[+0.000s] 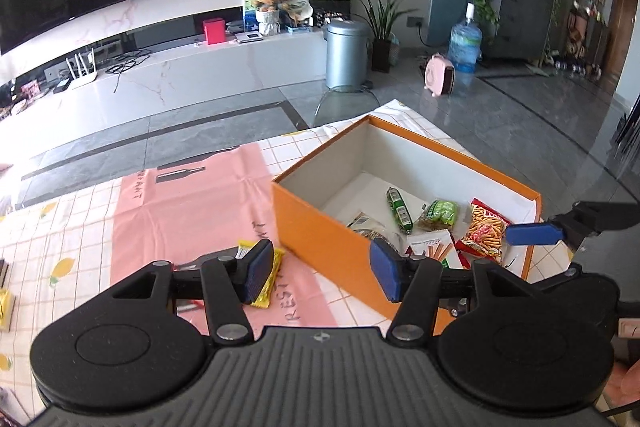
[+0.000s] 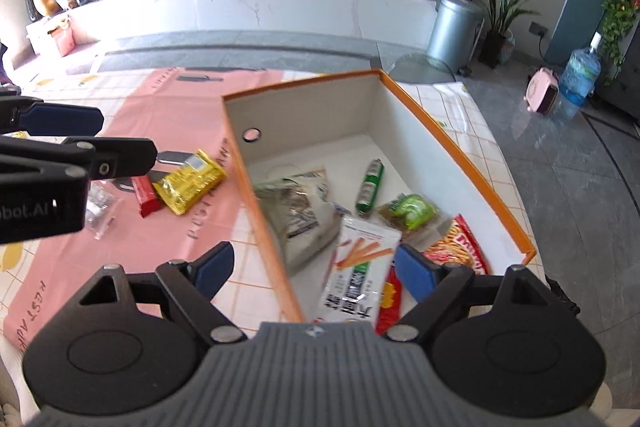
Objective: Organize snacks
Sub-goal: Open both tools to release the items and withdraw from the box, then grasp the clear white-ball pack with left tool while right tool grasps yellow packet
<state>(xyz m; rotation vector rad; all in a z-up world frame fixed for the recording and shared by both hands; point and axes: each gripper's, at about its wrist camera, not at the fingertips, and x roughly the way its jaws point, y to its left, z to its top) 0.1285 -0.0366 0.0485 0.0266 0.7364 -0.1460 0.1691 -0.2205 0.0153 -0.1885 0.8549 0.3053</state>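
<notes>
An open orange box (image 1: pixel 320 227) (image 2: pixel 460 147) stands on the table and holds several snacks: a green tube (image 1: pixel 399 209) (image 2: pixel 370 187), a green packet (image 1: pixel 439 214) (image 2: pixel 408 211), a red stick-snack bag (image 1: pixel 484 231) (image 2: pixel 460 247), a white biscuit-stick pack (image 2: pixel 360 267) and a grey bag (image 2: pixel 300 215). My left gripper (image 1: pixel 324 271) is open and empty above the box's near left corner. A yellow packet (image 1: pixel 268 279) (image 2: pixel 190 183) and a red bar (image 2: pixel 146 197) lie on the pink cloth left of the box. My right gripper (image 2: pixel 316 267) is open and empty over the box's near edge.
A clear wrapper (image 2: pixel 98 211) lies by the red bar. Another yellow packet (image 1: pixel 5 303) lies at the table's far left edge. The table's far edge meets the grey floor, with a metal bin (image 1: pixel 346 53) and a water jug (image 1: pixel 464 43) beyond.
</notes>
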